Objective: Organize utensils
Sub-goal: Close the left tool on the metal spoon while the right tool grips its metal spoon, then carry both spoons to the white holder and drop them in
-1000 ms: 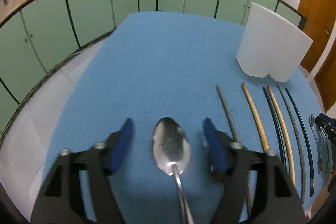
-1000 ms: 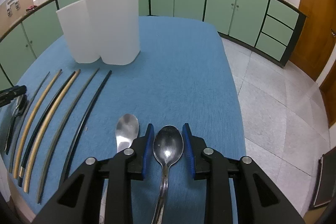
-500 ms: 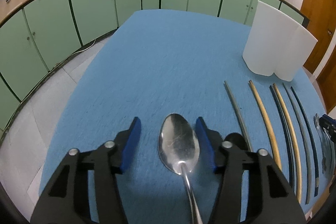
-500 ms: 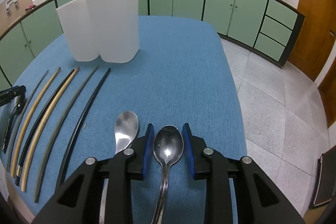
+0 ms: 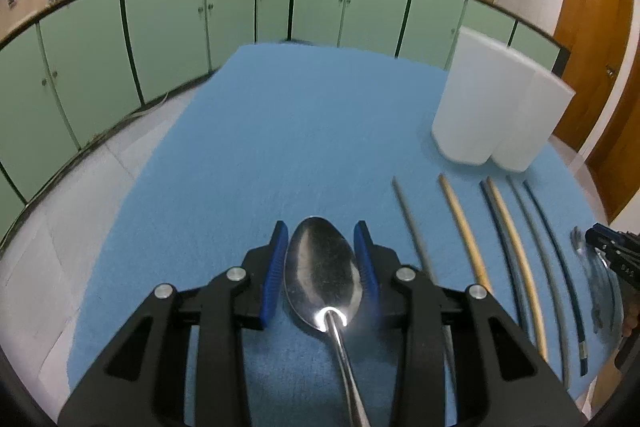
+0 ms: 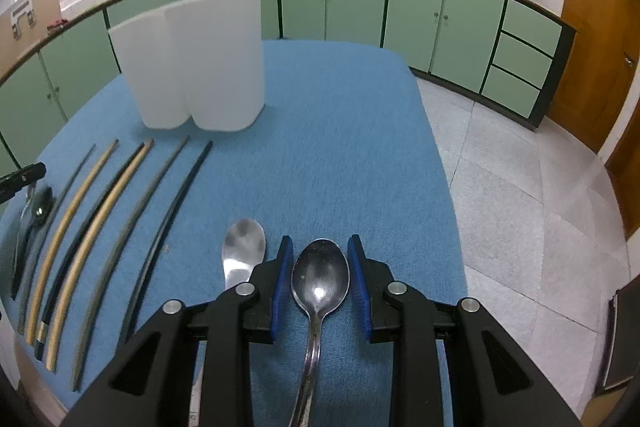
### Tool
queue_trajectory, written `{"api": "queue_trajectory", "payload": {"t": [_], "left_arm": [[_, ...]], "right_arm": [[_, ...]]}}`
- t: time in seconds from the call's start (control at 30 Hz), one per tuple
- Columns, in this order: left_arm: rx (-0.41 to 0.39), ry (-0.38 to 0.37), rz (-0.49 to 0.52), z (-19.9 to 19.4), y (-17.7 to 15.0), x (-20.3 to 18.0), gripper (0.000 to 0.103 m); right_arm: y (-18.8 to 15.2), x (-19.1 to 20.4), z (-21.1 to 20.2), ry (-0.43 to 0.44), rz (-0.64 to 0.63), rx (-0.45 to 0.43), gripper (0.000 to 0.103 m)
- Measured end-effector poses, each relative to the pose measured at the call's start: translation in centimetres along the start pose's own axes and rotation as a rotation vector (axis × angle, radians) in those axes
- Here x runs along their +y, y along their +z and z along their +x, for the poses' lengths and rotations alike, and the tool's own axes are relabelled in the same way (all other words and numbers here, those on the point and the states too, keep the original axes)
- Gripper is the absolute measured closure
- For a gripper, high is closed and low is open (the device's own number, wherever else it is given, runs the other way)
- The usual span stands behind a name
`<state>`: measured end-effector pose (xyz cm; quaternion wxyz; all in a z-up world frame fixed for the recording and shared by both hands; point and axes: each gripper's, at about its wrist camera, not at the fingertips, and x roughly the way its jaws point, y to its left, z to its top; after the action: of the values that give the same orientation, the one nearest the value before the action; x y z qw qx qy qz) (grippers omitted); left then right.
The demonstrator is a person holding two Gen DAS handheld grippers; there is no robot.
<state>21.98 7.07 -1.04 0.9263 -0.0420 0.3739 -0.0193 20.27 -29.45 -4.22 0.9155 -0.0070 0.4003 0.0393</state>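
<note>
My left gripper (image 5: 321, 269) is shut on a metal spoon (image 5: 320, 277), its bowl between the blue pads, raised above the blue cloth. My right gripper (image 6: 320, 281) is shut on another metal spoon (image 6: 319, 277). A third spoon (image 6: 243, 253) lies on the cloth just left of the right gripper. Several chopsticks (image 6: 120, 211) lie in a row on the cloth; they also show in the left wrist view (image 5: 504, 239). A white two-compartment holder (image 6: 200, 67) stands behind them, also in the left wrist view (image 5: 496, 107).
The blue cloth (image 6: 328, 147) covers the table, with tiled floor (image 6: 520, 195) to the right. Green cabinets (image 5: 160, 39) ring the room. The left gripper with its spoon shows at the left edge of the right wrist view (image 6: 24, 179).
My left gripper has closed from wide open onto the spoon and lifted it off the cloth. The right gripper stayed shut on its spoon and rose slightly.
</note>
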Motion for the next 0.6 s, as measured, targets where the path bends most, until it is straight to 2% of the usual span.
{"api": "queue_trajectory", "payload": {"t": [0.6], "left_arm": [[-0.311,-0.064,0.024,-8.9,2.6,-2.4,0.071]], "right_arm": [[3.7,1.6,-8.0,0.079,0.0,-0.278,0.076]]}}
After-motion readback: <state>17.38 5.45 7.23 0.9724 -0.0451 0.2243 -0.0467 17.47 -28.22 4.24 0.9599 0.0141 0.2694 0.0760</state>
